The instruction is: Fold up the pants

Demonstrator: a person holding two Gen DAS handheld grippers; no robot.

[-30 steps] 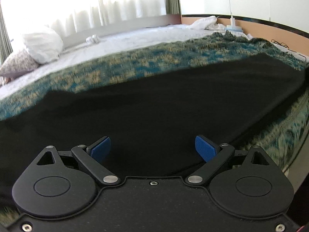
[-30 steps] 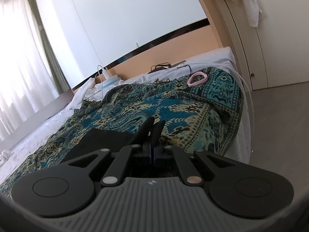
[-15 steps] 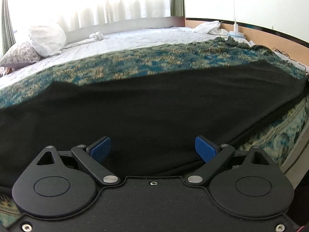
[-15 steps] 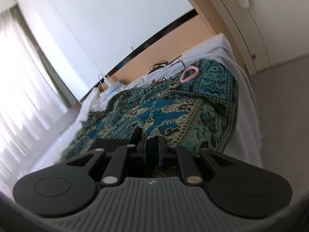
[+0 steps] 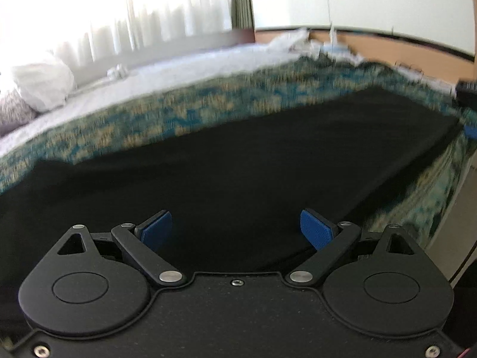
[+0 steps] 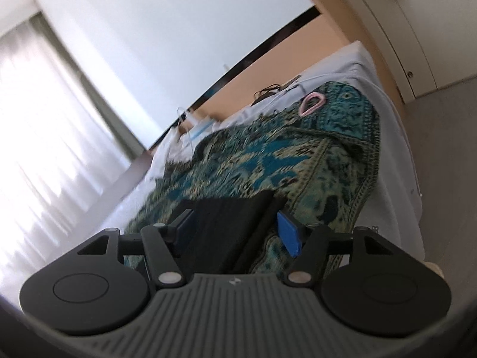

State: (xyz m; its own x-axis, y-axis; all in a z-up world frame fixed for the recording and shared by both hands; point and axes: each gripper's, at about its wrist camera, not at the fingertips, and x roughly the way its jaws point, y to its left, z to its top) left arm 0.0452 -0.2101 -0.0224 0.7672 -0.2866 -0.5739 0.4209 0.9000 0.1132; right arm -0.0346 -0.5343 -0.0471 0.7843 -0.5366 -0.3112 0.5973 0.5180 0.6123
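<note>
Black pants (image 5: 238, 161) lie spread flat across a teal and gold patterned blanket (image 5: 167, 119) on the bed. My left gripper (image 5: 237, 228) is open and empty, just above the near edge of the pants. My right gripper (image 6: 235, 226) is open over one end of the pants (image 6: 226, 217), whose dark hem lies between the jaws, not pinched. The right gripper also shows at the right edge of the left wrist view (image 5: 469, 131), by the far end of the pants.
White pillows (image 5: 41, 83) and a white sheet (image 5: 184, 68) lie beyond the blanket, with curtains behind. A pink ring (image 6: 311, 103) and cables (image 6: 268, 91) lie near the headboard. The bed edge drops to the floor (image 6: 447, 161) at right.
My right gripper was shut and has opened, now standing over the end of the pants. The left gripper stays open and has shifted slightly over the pants.
</note>
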